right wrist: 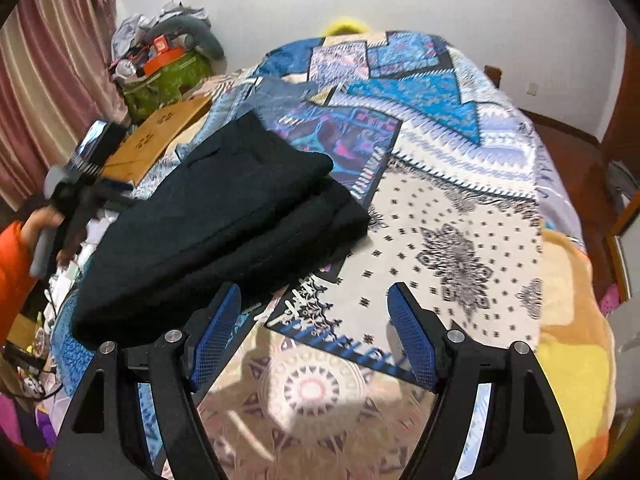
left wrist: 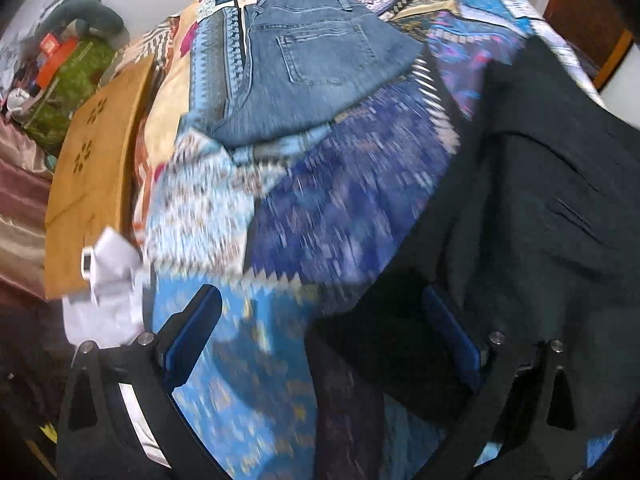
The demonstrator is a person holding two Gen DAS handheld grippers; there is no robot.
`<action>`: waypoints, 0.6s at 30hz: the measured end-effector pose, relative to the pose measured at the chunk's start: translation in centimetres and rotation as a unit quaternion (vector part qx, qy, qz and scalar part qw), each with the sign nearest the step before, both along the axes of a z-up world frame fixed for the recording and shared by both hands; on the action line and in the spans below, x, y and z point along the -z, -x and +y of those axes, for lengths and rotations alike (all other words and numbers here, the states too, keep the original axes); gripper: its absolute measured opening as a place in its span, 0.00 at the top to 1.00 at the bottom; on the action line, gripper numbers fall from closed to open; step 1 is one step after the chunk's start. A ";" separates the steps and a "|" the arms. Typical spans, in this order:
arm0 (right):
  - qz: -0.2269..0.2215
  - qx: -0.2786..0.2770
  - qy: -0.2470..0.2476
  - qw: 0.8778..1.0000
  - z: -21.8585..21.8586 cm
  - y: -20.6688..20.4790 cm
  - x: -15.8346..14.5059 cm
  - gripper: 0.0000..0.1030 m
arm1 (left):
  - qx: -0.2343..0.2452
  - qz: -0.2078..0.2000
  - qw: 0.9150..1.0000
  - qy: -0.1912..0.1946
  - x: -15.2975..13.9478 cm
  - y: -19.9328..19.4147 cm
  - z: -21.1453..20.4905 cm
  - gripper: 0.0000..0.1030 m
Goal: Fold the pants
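Dark folded pants lie in stacked layers on the patterned bedspread. In the left wrist view the same pants fill the right side. My left gripper is open, its right finger over the dark fabric, its left finger over the bedspread; nothing is held. It also shows in the right wrist view, held by a hand at the pants' left edge. My right gripper is open and empty above the bedspread, just right of the pants' near end. Folded blue jeans lie further back.
A brown cardboard box sits at the bed's left edge, with white cloth beside it. A green bag and clutter stand by the curtain. A yellow blanket hangs off the right side.
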State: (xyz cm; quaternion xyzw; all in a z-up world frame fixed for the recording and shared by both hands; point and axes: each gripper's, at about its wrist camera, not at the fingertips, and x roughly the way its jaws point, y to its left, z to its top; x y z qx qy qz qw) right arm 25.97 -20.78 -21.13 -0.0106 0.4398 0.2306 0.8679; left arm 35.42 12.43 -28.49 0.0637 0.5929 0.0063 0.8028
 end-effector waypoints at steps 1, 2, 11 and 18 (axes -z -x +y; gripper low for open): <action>-0.003 0.001 -0.002 1.000 -0.1 0.3 -0.2 0.29 | -0.001 -0.003 1.000 0.006 -0.3 0.9 -0.3 0.02; -0.006 0.002 -0.003 1.000 -0.2 0.5 -0.4 0.29 | -0.001 -0.007 1.000 0.013 -0.7 1.9 -0.5 0.02; -0.030 0.022 -0.020 0.999 -0.8 2.2 -1.8 0.29 | 0.014 -0.034 0.997 0.072 -3.0 7.4 -3.3 0.06; -0.038 0.030 -0.043 0.998 -1.2 3.5 -2.2 0.30 | 0.001 -0.089 0.992 0.089 -6.1 8.9 -3.1 0.07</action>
